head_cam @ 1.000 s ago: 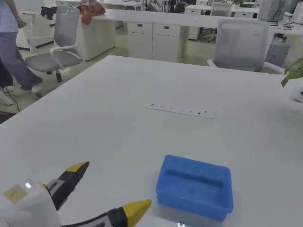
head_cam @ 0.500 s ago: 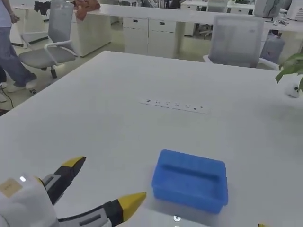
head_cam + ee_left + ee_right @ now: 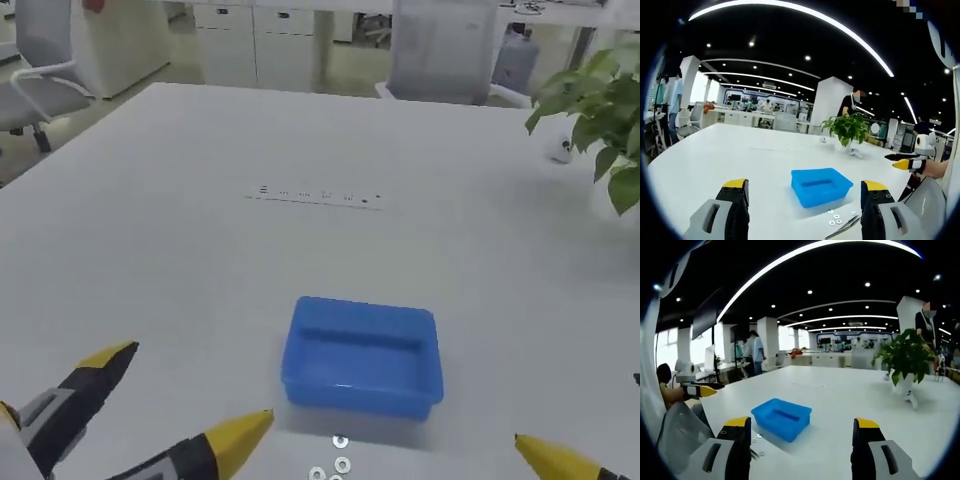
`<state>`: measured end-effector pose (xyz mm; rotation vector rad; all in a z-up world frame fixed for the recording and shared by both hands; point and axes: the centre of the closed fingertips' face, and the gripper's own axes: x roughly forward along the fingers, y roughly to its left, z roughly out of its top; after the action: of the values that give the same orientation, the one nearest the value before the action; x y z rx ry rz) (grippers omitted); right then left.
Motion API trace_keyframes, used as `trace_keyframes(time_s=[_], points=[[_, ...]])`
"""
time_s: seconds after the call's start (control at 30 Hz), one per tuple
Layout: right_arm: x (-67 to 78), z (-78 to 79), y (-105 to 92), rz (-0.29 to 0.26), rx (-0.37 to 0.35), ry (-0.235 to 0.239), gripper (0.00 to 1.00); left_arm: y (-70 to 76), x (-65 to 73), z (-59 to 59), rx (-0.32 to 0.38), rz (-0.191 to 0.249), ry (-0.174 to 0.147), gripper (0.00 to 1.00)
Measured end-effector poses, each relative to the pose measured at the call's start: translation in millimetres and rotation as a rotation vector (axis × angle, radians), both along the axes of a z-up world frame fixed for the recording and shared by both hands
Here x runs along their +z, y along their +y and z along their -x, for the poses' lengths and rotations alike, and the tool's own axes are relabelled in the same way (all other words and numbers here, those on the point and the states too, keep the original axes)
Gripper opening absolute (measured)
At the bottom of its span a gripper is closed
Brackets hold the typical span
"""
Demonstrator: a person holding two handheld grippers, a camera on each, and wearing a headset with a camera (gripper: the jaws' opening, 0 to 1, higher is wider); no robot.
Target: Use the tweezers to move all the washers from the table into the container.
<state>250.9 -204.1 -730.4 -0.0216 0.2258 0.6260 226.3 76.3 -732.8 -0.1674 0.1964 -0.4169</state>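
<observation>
Fingers, left gripper (image 3: 190,388): spread wide, holding nothing, low over the desk (image 3: 200,250) at about 8 o'clock from the container (image 3: 362,355).
Fingers, right gripper (image 3: 802,422): also spread wide and empty; in the head view one yellow tip shows at 4 o'clock from the container.
Container: blue open tray, upright, mid-desk; no washer can be made out inside it.
Washers (image 3: 341,441): a small cluster flat on the desk at 6 o'clock from the container, just beside its near wall.
Tweezers (image 3: 842,229): lying flat on the desk at 5 o'clock from the washers in the left gripper view, just beside them, with neither gripper touching them.
Step in hand: judged to be the very start, before the tool is picked up.
Next move: one gripper should drop onto the tweezers and close across both legs. They are thin and flat on the desk, so the fingers may slide off.
</observation>
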Motion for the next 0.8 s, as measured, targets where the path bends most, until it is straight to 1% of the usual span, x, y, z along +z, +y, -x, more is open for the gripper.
trace_keyframes(time_s=[0.07,0.1,0.13,0.17,0.2,0.23,0.27,0.3,0.33,0.37,0.4,0.43,0.5,0.53,0.57,0.6,0.63,0.67,0.7,0.73,0.77,0.8], points=[[0.6,-0.6,-1.3,0.002,-0.006,-0.004,0.82,-2.2,-4.9,0.5,-0.018,-0.014,0.031,0.94],[0.5,-1.0,-2.2,0.002,-0.012,0.001,0.82,-4.8,-10.6,2.3,-0.040,-0.030,0.065,0.94],[-0.4,-1.3,-3.5,0.011,-0.017,0.005,0.82,-5.6,-12.0,2.6,-0.048,-0.035,0.073,0.93],[-1.9,-1.4,-4.2,0.025,-0.016,0.009,0.82,-8.6,-18.2,4.2,-0.079,-0.066,0.105,0.93],[-6.5,-0.7,-5.0,0.044,-0.016,0.034,0.82,-9.1,-24.6,5.7,-0.101,-0.076,0.138,0.91],[-12.2,-0.5,-6.2,0.075,-0.017,0.058,0.81,-13.8,-32.4,9.5,-0.147,-0.086,0.191,0.89],[-15.3,0.0,-6.5,0.106,-0.009,0.064,0.80,-17.7,-36.7,12.0,-0.180,-0.092,0.220,0.86],[-19.5,1.2,-4.6,0.141,0.009,0.076,0.79,-19.9,-47.1,16.1,-0.234,-0.144,0.277,0.82],[-25.1,2.8,-5.2,0.158,0.006,0.112,0.77,-21.8,-52.7,17.7,-0.263,-0.165,0.306,0.79],[-29.0,5.5,-1.1,0.172,0.028,0.138,0.76,-27.2,-59.6,21.3,-0.323,-0.185,0.343,0.76],[-31.1,7.1,0.8,0.184,0.043,0.152,0.74,-30.4,-62.9,22.3,-0.354,-0.193,0.358,0.72],[-31.6,6.7,1.6,0.200,0.043,0.157,0.71,-34.4,-68.7,24.4,-0.399,-0.207,0.384,0.65],[-31.7,6.8,2.9,0.212,0.047,0.167,0.67,-41.3,-76.5,28.9,-0.472,-0.216,0.427,0.55],[-33.6,6.2,1.4,0.220,0.039,0.190,0.64,-44.0,-82.9,31.3,-0.514,-0.237,0.460,0.50],[-34.6,6.8,1.7,0.211,0.031,0.213,0.60,-44.2,-87.0,31.1,-0.535,-0.263,0.471,0.45],[-32.0,7.4,7.3,0.185,0.053,0.214,0.57,-46.1,-90.3,28.0,-0.564,-0.300,0.456,0.40],[-30.4,7.7,10.5,0.172,0.062,0.215,0.52,-47.7,-92.6,28.1,-0.583,-0.315,0.462,0.36],[-30.8,7.5,12.2,0.179,0.061,0.221,0.48,-51.0,-95.4,27.7,-0.613,-0.334,0.466,0.33],[-30.9,8.8,14.5,0.187,0.068,0.222,0.42,-52.9,-97.7,27.1,-0.629,-0.347,0.470,0.31],[-30.5,10.4,17.9,0.196,0.086,0.216,0.39,-55.4,-100.1,27.7,-0.651,-0.359,0.477,0.29],[-31.4,12.6,21.9,0.213,0.105,0.219,0.37,-57.8,-104.0,28.0,-0.682,-0.385,0.485,0.27],[-32.0,13.1,22.7,0.220,0.107,0.221,0.34,-58.8,-106.1,27.3,-0.694,-0.407,0.482,0.25]])
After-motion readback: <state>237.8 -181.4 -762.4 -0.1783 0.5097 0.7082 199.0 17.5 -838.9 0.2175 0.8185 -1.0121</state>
